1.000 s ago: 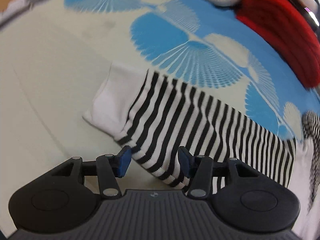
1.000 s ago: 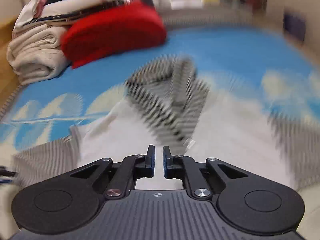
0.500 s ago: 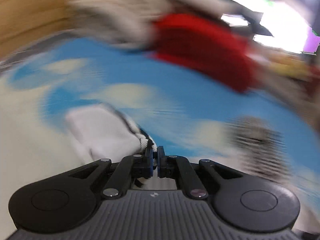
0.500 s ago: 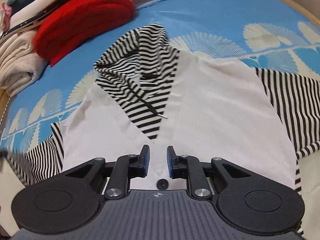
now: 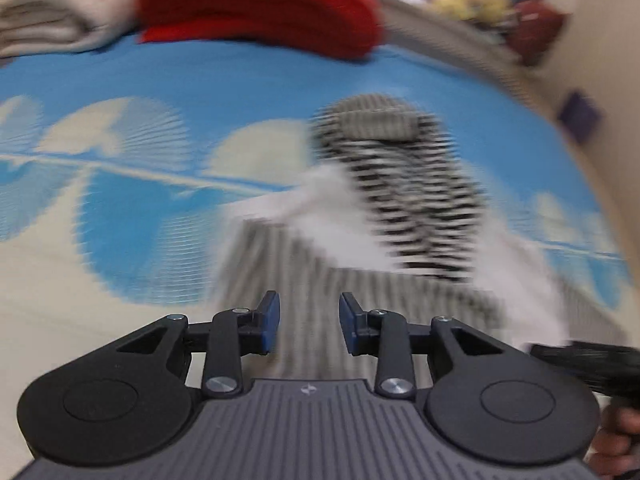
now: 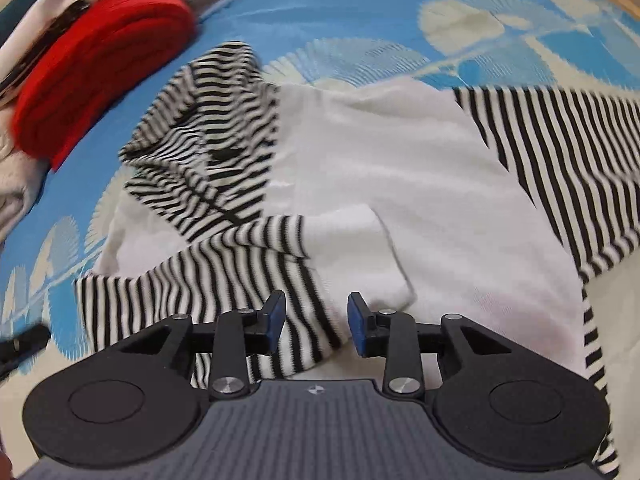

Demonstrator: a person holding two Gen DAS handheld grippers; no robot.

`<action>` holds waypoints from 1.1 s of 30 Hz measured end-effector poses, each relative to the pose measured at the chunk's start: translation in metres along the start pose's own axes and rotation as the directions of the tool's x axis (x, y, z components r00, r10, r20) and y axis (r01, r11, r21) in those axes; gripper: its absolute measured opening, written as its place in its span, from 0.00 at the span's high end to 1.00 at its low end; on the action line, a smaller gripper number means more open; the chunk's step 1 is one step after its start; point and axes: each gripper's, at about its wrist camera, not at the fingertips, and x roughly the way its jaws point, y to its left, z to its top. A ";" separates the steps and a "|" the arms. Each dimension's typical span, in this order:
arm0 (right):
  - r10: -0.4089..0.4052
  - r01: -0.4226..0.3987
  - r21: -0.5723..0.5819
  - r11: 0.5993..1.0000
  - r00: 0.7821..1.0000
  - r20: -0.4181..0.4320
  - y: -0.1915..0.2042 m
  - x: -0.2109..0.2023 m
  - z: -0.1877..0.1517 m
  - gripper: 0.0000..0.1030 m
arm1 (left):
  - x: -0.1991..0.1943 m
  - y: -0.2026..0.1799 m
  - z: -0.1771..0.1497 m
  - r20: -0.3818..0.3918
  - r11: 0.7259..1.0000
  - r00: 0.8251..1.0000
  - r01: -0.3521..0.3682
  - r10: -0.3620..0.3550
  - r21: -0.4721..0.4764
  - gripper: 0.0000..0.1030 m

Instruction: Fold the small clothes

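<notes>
The striped sleeve of the white hooded cotton top lies folded left-to-right beneath the right tongs, opening and empty like the left tongs.

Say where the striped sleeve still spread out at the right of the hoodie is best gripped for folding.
Probably at its cuff end, coming from the outer right side. The unfolded sleeve lies flat and reaches outward from the white body, so its far end is the free edge to lift across, like the other sleeve, already folded in.
</notes>
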 end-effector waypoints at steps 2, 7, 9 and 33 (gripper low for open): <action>-0.036 0.036 0.063 0.997 0.999 -0.007 -0.011 0.008 0.002 0.65 | 0.007 0.016 0.007 -0.023 0.999 0.999 -0.027 0.026 -0.045 0.65; -0.087 0.090 0.122 0.988 0.996 -0.030 -0.027 0.028 0.006 0.65 | 0.003 0.036 0.015 -0.025 0.989 1.000 -0.009 0.006 -0.150 0.65; -0.092 0.097 0.135 0.986 0.995 -0.044 -0.029 0.036 0.005 0.65 | -0.002 0.037 0.018 -0.019 0.988 1.000 -0.011 0.008 -0.156 0.65; -0.036 0.030 0.027 0.999 0.967 0.253 -0.015 -0.017 0.000 0.82 | 0.043 0.009 -0.020 -0.187 0.997 0.981 0.061 -0.052 0.044 0.65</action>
